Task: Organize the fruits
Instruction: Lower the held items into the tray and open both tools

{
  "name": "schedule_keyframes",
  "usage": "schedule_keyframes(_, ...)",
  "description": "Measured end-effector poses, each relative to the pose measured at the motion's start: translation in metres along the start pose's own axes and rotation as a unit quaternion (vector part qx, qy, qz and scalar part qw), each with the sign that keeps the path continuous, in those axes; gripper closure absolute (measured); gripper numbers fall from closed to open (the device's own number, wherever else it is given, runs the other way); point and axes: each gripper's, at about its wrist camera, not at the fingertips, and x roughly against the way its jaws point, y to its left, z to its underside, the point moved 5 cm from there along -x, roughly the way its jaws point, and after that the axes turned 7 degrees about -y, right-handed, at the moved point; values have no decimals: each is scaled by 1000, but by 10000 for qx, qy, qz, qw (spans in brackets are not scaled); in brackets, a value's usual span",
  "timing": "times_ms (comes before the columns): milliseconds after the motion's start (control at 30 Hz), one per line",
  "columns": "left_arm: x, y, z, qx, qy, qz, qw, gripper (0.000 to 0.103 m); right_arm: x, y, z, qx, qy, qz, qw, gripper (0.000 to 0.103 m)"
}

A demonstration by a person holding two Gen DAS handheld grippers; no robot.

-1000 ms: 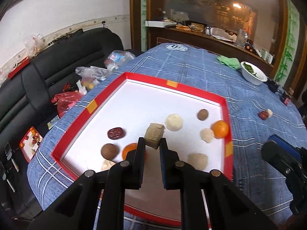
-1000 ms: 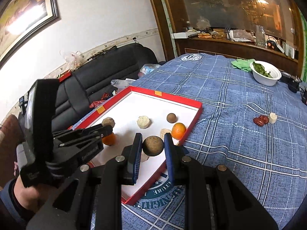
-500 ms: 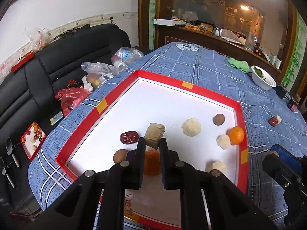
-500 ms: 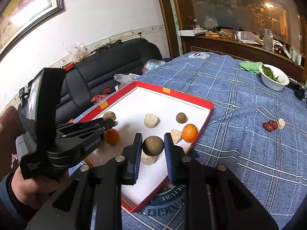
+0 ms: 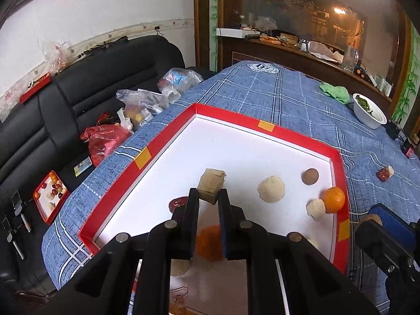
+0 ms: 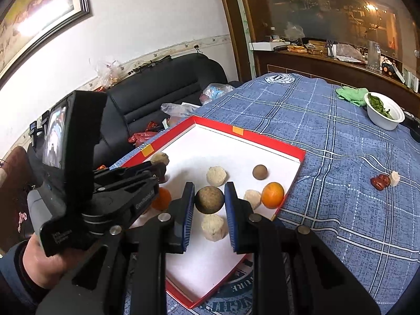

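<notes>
While both tools hung over the shallow red-rimmed white tray (image 5: pixel 168 141) on the blue checked tablecloth (image 5: pixel 288 99), I had my left gripper (image 5: pixel 208 197) clenched on a tan, rough-cut cube of fruit flesh (image 5: pixel 211 185), pinched at its lower faces above the tray's left half, and my right gripper (image 6: pixel 209 202) clenched on a round, brown, dull-skinned fruit (image 6: pixel 209 199) across its widest part, above the tray's near right side. I judged the cube light and crumbly, so a firmer squeeze might have broken its edges; the ball looked firm but apt to roll once freed. Loose on the tray floor lay a pale fibrous lump (image 5: pixel 271 189), a small brown ball (image 5: pixel 309 176) and a bright orange mandarin (image 5: pixel 333 199) by the right rim. A second orange fruit (image 5: pixel 208 242) sat blurred behind my left fingers, and a dark red piece (image 5: pixel 177 202) was half hidden by them, so I could not tell what it was.
</notes>
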Motion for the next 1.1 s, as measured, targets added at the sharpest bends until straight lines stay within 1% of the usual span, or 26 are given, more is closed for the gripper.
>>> schedule_keyframes(167,-3,1,1,3,32,-14,10000,91,-5,0,5,-28,83,-15,10000,78)
schedule_keyframes(667,-10,-8,-14,-73,-34,-45,10000,91,-17,4,-5,-18,70,-84,9999,78)
schedule_keyframes(1100,-22,-8,-15,-81,92,-76,9999,91,-25,-1,-5,-80,122,-36,9999,78)
